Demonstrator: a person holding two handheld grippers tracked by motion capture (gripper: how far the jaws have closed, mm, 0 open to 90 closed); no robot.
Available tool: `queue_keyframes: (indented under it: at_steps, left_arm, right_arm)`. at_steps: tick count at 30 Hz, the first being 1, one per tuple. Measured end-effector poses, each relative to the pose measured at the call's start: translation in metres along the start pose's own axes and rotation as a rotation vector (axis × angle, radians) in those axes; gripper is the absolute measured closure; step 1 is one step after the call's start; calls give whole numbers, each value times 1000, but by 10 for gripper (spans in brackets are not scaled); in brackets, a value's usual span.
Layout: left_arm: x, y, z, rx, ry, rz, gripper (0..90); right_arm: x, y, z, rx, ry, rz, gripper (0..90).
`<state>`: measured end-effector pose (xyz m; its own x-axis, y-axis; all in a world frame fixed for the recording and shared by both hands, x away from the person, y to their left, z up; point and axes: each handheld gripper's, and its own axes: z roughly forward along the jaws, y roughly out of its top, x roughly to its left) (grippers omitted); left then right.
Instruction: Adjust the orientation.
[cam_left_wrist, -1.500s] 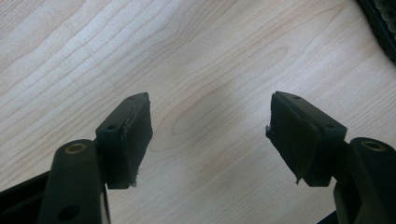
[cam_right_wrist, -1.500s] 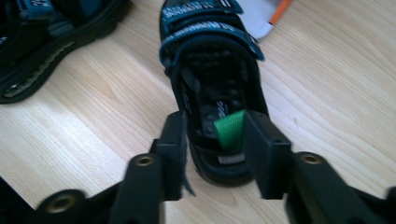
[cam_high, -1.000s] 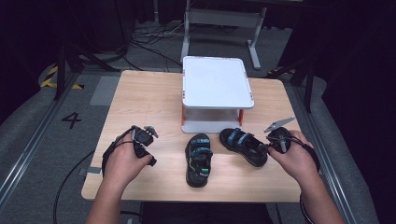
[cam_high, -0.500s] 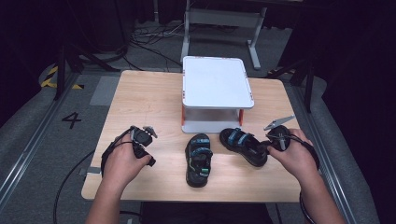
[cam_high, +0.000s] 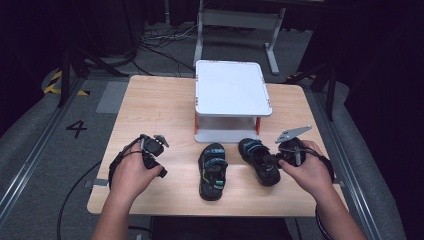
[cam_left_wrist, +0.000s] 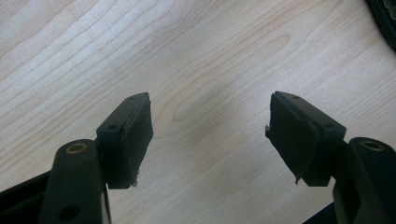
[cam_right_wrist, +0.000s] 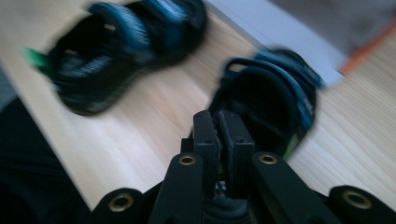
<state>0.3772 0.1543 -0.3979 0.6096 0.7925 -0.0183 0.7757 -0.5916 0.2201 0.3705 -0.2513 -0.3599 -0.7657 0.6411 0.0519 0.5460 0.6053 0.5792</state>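
A pale wooden bench (cam_high: 150, 115) stands on a grey floor marked with the figure 4 (cam_high: 76, 129), between metal rails, with cables and a grey metal frame (cam_high: 235, 20) in the dark beyond its far edge. A white two-tier stand (cam_high: 231, 95) with orange-red posts sits at the far middle of the bench.

Two small black sandals with blue straps lie near the front edge. The middle sandal (cam_high: 212, 171) lies in front of the stand, lengthwise toward the person. The right sandal (cam_high: 259, 160) lies just beside it, angled toward the right hand.

The left tongs (cam_high: 152, 146), held in the left hand (cam_high: 132, 172), rest at the left of the bench, well apart from both sandals. In the left gripper view the left tongs' jaws stand wide apart over bare wood, holding nothing; the edge of a sandal (cam_left_wrist: 385, 18) shows at the top right corner.

The right tongs (cam_high: 272, 159), held in the right hand (cam_high: 305, 170), meet the near end of the right sandal. In the blurred right gripper view the jaws are pressed together at the rim of that sandal's heel (cam_right_wrist: 261, 100); whether they pinch the rim cannot be told.
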Motion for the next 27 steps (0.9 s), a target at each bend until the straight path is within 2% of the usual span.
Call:
queue_keyframes:
  at_steps: [4, 6, 8, 11, 13, 14, 15, 16, 17, 18, 19, 20, 21, 22, 23, 25, 26, 27]
  left_arm:
    - [-1, 2, 0, 0, -2, 7, 311]
    - [-1, 3, 0, -1, -3, 11, 311]
    - [-1, 4, 0, 0, -7, 12, 311]
    - [0, 6, 0, -4, -8, 21, 310]
    - [0, 7, 0, -4, -5, 20, 311]
    - [0, 7, 0, -4, -5, 22, 310]
    - [0, 7, 0, -5, -8, 23, 310]
    - [0, 8, 0, -6, -9, 23, 310]
    - [0, 7, 0, -6, -8, 23, 310]
    - [0, 7, 0, -4, -7, 22, 310]
    - [0, 7, 0, -5, -6, 21, 310]
    - [0, 7, 0, -5, -6, 21, 310]
    - [0, 5, 0, -5, -6, 18, 310]
    - [0, 4, 0, 1, -10, 12, 310]
    - [0, 3, 1, 0, -5, 15, 310]
    - [0, 0, 2, 5, -6, 3, 310]
    - [1, -1, 2, 4, -10, -2, 309]
    - [1, -3, 2, 11, -5, -2, 309]
  right_arm:
    - [23, 7, 9, -10, 102, -57, 865]
    - [33, 8, 14, 3, 158, -78, 865]
    - [42, 8, 18, 42, 204, -92, 864]
    - [46, 4, 23, 81, 215, -102, 862]
    - [45, 3, 25, 92, 224, -92, 856]
    - [45, 3, 25, 104, 216, -99, 844]
    - [46, 3, 23, 96, 201, -114, 795]
    - [47, 4, 22, 73, 186, -124, 718]
    - [47, 4, 18, 25, 161, -129, 636]
    - [45, 5, 15, -13, 138, -114, 582]
    - [43, 6, 11, -38, 91, -117, 558]
    - [43, 6, 11, -38, 91, -117, 558]
    - [39, 7, 9, -42, 32, -128, 522]
    - [30, 6, 12, -4, -53, -155, 512]
    - [30, 6, 12, -4, -53, -155, 512]
    - [25, 6, 19, 43, -74, -181, 496]
    - [23, 6, 25, 70, -77, -211, 498]
    - [22, 6, 28, 77, -71, -212, 510]
